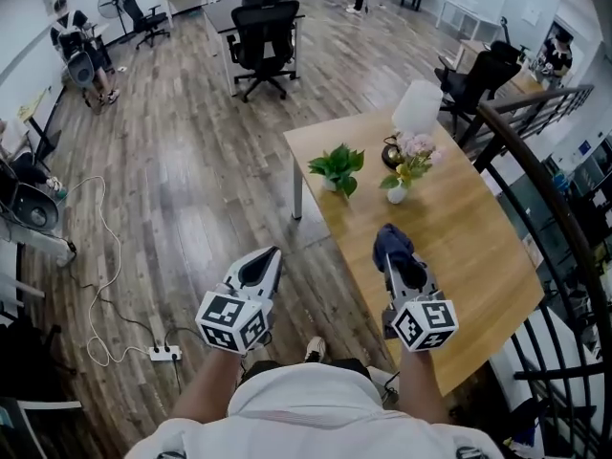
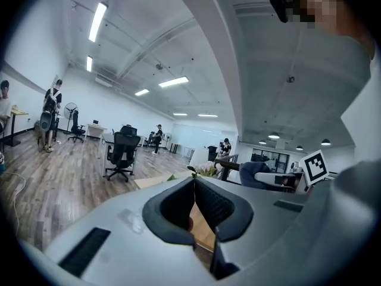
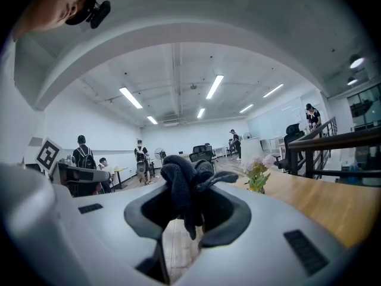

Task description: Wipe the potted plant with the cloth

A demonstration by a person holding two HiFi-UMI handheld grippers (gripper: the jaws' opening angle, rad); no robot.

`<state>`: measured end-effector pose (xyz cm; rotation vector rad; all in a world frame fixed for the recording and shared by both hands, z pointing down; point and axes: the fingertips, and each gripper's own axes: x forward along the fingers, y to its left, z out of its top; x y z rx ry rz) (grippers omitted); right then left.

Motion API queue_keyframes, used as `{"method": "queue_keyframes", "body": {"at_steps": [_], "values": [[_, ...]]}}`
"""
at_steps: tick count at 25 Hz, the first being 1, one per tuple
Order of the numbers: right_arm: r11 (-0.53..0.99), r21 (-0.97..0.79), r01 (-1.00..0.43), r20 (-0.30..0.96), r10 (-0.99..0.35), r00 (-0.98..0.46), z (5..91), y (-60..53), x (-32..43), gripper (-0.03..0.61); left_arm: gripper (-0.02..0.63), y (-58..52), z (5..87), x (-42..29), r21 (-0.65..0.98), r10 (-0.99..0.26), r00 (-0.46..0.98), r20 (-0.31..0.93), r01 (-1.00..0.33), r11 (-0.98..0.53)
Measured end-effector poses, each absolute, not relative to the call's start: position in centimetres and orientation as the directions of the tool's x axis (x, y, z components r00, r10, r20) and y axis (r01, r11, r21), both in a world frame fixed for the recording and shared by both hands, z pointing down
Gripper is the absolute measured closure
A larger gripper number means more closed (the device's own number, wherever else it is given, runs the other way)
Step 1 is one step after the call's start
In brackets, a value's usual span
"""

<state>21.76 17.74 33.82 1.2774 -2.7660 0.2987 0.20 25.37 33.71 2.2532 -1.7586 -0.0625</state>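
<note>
A small green potted plant (image 1: 337, 168) stands near the left end of the wooden table (image 1: 478, 247). Beside it is a white vase of pink and yellow flowers (image 1: 409, 163), which the right gripper view also catches as the flowers (image 3: 258, 173). My right gripper (image 1: 394, 256) hangs over the table's near part, shut on a dark blue cloth (image 1: 392, 244) that bunches up between its jaws as the cloth (image 3: 184, 186). My left gripper (image 1: 261, 268) is over the floor left of the table, shut with its pads together and nothing held (image 2: 194, 204).
A white lamp shade (image 1: 418, 104) and a dark round object (image 1: 390, 151) stand at the table's far end. A black railing (image 1: 559, 218) runs along the right. Office chairs (image 1: 263, 41) stand behind the table. A power strip and cable (image 1: 164, 352) lie on the floor at left.
</note>
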Motion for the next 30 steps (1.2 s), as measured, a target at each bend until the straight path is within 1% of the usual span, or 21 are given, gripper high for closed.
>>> {"method": "queue_keyframes", "body": {"at_steps": [7,11,15,20,26,30], "values": [[0.604,-0.194,-0.773,0.187,-0.751,-0.633,35.2,11.1,23.5,0.422,0.597,18.4,34.3,1.6,0.257,-0.941,0.284,0.184,-0.938,-0.232],[0.597,-0.193,-0.779,0.21,-0.75,-0.627,36.3,8.7,22.8,0.422,0.597,15.4,35.3,0.5,0.277,-0.936,0.291,0.197,-0.932,-0.232],[0.571,-0.185,-0.8,0.242,-0.762,-0.6,37.1,6.2,21.3,0.422,0.597,11.9,36.6,-1.1,0.304,-0.919,0.329,0.216,-0.917,-0.257],[0.507,-0.157,-0.847,0.29,-0.796,-0.531,38.2,1.7,18.5,0.422,0.598,6.3,39.2,-4.1,0.356,-0.883,0.407,0.235,-0.881,-0.311],[0.438,-0.131,-0.889,0.311,-0.834,-0.457,38.9,-3.0,12.8,0.422,0.597,-1.7,40.9,-12.2,0.368,-0.86,0.449,0.243,-0.863,-0.346],[0.392,-0.112,-0.913,0.324,-0.854,-0.407,39.4,-4.5,10.8,0.422,0.597,-5.2,41.5,-14.1,0.36,-0.832,0.496,0.25,-0.845,-0.396]]}}
